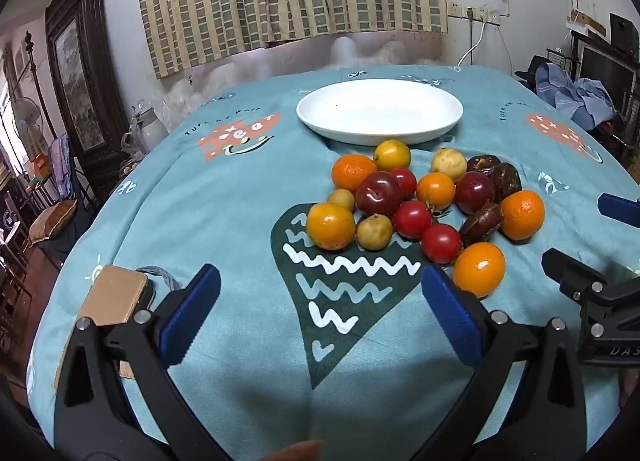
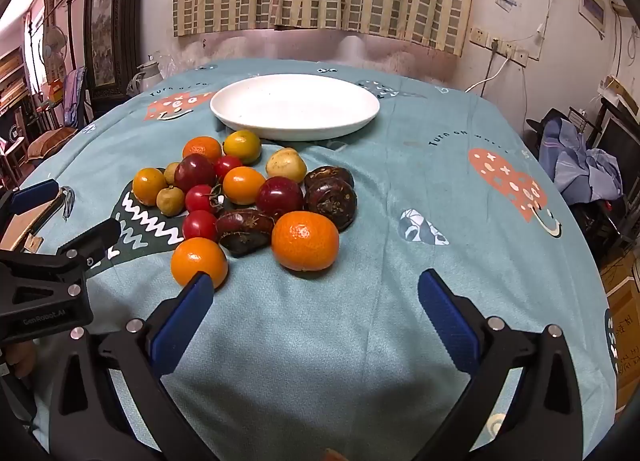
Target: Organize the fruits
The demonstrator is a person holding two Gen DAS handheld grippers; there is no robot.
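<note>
A: Where's the fruit?

B: All of it in one tight pile (image 1: 424, 201) on the worktop (image 1: 224, 221), just in front of the white plate (image 1: 379, 111). Plate holds nothing. Mandarins, cherry tomatoes, plums, small yellow ones, dark wrinkly ones, most touching.

A: Your tools?

B: Left tool (image 1: 320, 293) wide open, nothing between the jaws, hovering short of the pile. Right tool (image 2: 312, 293) same: wide open, holding nothing. Nearest mandarin (image 2: 199, 262) sits just off its left finger; big mandarin (image 2: 305, 240) dead ahead.

A: Risks?

B: My guess: the pile's packed, so a finger going in shoves neighbours, and round fruit may roll on the cloth. Tomatoes (image 2: 200, 225) are soft, so a hard squeeze could split one. Both tools are close together, so clash risk if I reach in together. I'd start at the outer mandarins.
</note>
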